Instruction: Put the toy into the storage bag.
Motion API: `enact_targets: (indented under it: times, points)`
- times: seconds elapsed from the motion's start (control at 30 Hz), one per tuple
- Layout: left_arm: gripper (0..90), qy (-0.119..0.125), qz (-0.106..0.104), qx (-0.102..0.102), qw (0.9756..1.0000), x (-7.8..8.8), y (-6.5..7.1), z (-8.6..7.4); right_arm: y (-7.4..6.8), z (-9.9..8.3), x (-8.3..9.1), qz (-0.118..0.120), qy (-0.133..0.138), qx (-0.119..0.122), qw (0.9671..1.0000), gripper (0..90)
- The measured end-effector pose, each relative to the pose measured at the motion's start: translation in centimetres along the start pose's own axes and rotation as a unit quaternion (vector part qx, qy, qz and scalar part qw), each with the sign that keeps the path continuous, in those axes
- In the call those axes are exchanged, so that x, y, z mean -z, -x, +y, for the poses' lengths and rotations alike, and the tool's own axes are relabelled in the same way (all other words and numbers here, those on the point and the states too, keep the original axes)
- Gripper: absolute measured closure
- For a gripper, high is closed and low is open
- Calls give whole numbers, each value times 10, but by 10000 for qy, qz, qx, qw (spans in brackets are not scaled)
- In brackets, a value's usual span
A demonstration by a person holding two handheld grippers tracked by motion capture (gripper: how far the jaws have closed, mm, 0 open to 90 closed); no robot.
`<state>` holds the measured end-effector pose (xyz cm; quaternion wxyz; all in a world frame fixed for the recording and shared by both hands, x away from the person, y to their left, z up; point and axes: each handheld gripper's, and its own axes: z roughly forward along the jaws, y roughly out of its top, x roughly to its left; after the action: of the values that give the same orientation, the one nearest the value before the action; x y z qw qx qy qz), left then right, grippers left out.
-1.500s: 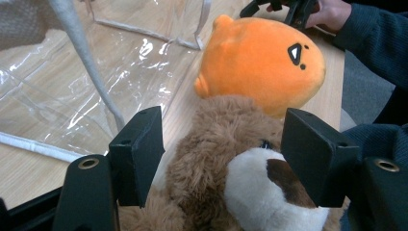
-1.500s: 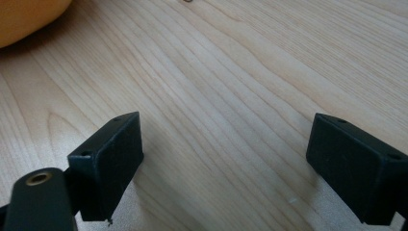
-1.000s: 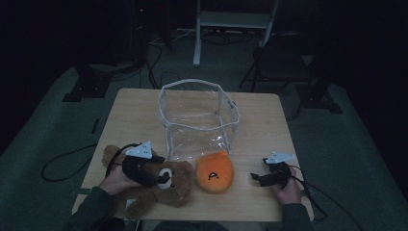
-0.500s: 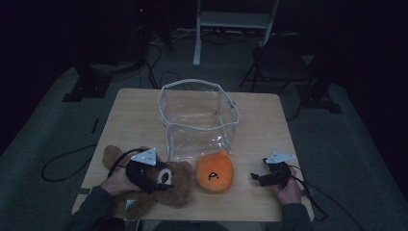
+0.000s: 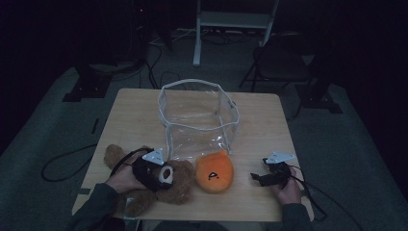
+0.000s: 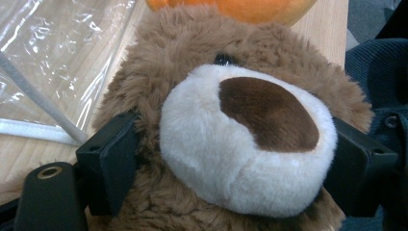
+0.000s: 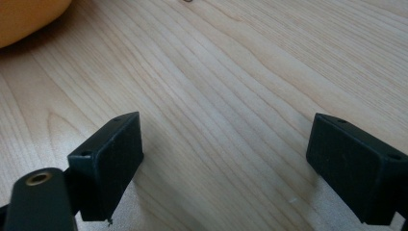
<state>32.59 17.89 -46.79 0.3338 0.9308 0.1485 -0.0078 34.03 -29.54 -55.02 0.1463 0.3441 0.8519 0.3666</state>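
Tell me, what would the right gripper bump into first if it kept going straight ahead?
Probably the orange plush. The right gripper points left across bare table toward it, jaws wide apart, though the exact line is hard to judge.

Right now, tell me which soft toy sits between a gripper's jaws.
The brown teddy bear: the left gripper has its jaws either side of its muzzle. The orange toy lies free.
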Motion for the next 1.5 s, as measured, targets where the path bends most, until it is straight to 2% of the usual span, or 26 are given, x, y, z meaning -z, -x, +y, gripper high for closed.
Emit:
enact_targets:
  times: [0.13,0.33,0.53,0.8,1.0,1.2,1.27,1.33,1.5]
  points:
    - [181,-59,-89,79,9999,-2,-2,-1,0,0,0,0,0,-1,10000,118]
    - [247,-100,-42,85,9999,-4,-1,0,0,0,0,-3,2,-2,10000,118]
    - [352,-55,143,-157,9998,-1,7,0,0,0,0,-4,1,-6,10000,118]
    - [399,229,310,-85,9992,10,7,-3,0,0,0,-9,1,-12,10000,118]
    - [404,641,355,58,9973,23,5,-10,0,0,0,-10,2,-13,10000,118]
    - [403,1008,387,176,9940,40,4,-17,0,0,0,-13,0,-18,10000,118]
    - [402,1158,416,212,9922,46,4,-20,0,0,0,-13,0,-19,10000,118]
    - [403,1348,435,263,9896,54,4,-23,0,0,0,-14,1,-16,10000,119]
    - [404,1814,581,437,9807,70,1,-29,0,0,0,-14,0,-18,10000,119]
